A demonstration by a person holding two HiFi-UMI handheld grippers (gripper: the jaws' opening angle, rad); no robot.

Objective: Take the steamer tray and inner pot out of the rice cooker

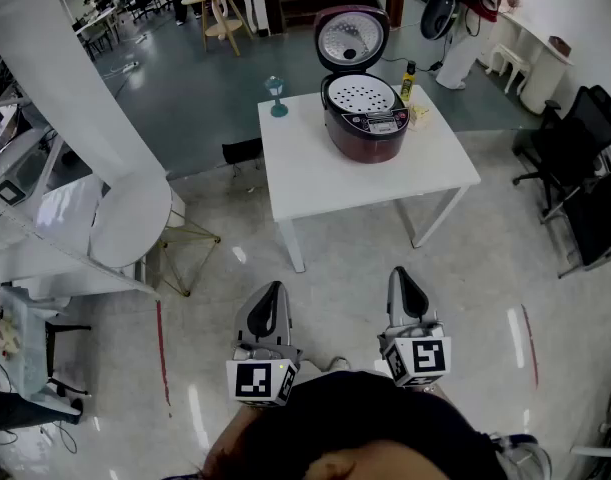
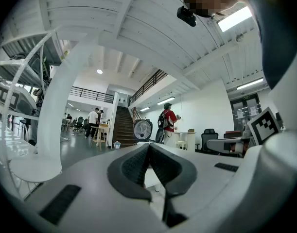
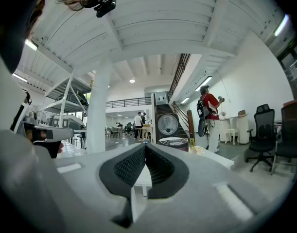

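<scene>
The left gripper [image 1: 276, 288] and the right gripper [image 1: 398, 272] are held level, side by side over the floor [image 1: 345, 258]. Each one's jaws are pressed together with nothing between them, as the left gripper view [image 2: 149, 144] and the right gripper view [image 3: 145, 144] both show. Off to the left gripper's outer side rises a thick white column [image 1: 75, 98]. Straight ahead of both tips, and well apart from them, stands a white table [image 1: 315, 183]. On its far half sits the cooker [image 1: 365, 118], roughly on a line between the two grippers and a little nearer the right one's side. Its lid [image 1: 351, 38] stands open on the side away from the grippers. The white, holed tray [image 1: 362, 95] sits in the cooker's mouth, and the pot beneath it is hidden. Just beyond the cooker toward the right gripper's side stands a small yellow bottle [image 1: 407, 83]. Farther off on that side are black chairs [image 1: 575, 138]. Beyond the table are stairs [image 3: 164, 111] and a person [image 3: 210, 106] in red facing away.
</scene>
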